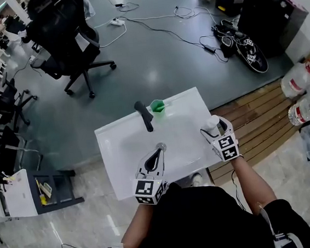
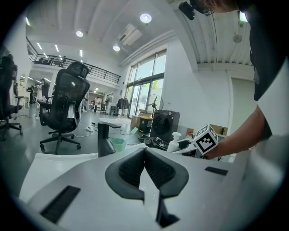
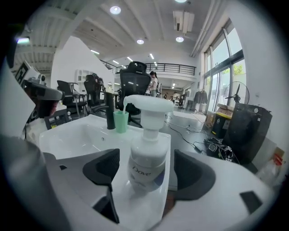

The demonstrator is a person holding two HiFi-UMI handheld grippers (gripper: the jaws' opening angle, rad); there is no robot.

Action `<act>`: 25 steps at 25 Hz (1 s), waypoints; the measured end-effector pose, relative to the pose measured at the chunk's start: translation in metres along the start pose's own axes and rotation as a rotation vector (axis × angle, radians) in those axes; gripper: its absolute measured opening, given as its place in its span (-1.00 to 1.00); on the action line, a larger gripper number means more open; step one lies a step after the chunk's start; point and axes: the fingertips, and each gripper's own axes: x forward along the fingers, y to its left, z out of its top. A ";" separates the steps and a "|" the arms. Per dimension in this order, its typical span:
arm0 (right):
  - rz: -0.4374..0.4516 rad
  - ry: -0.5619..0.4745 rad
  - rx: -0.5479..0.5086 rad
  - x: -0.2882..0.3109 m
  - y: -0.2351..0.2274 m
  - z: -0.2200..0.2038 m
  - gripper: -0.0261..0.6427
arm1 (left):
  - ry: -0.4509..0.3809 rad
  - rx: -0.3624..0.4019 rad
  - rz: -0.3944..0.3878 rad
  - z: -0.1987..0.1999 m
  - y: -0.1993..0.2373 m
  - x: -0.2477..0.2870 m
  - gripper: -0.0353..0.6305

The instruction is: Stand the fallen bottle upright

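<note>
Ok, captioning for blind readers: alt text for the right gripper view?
A white pump bottle stands upright on the rim of the white sink, between the right tool's open jaws, touching neither. Behind stand a black faucet and a green cup.

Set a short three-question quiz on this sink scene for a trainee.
1. True or false: the pump bottle stands upright between the right gripper's jaws.
2. Which gripper has its jaws together? A) left gripper B) right gripper
3. Fill in: the green cup stands beside the black ____.
Key: 1 true; 2 A; 3 faucet.
</note>
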 end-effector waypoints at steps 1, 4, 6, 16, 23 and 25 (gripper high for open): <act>0.008 -0.009 0.010 -0.005 0.002 0.002 0.25 | -0.001 0.001 -0.001 0.000 0.000 0.000 -0.84; 0.018 -0.042 -0.002 -0.023 0.007 0.010 0.22 | -0.004 0.006 0.000 0.001 0.001 0.002 -0.84; 0.010 -0.071 -0.019 -0.036 0.006 0.016 0.19 | -0.005 0.010 0.001 0.002 0.002 0.003 -0.84; -0.005 -0.316 0.086 -0.102 0.010 0.095 0.01 | -0.047 0.034 0.008 0.023 0.000 0.003 -0.84; -0.023 -0.453 -0.008 -0.124 0.022 0.141 -0.33 | -0.091 0.072 0.004 0.049 -0.003 -0.001 -0.84; -0.026 -0.477 -0.030 -0.128 0.024 0.149 -0.46 | -0.107 0.075 0.013 0.056 -0.001 -0.003 -0.84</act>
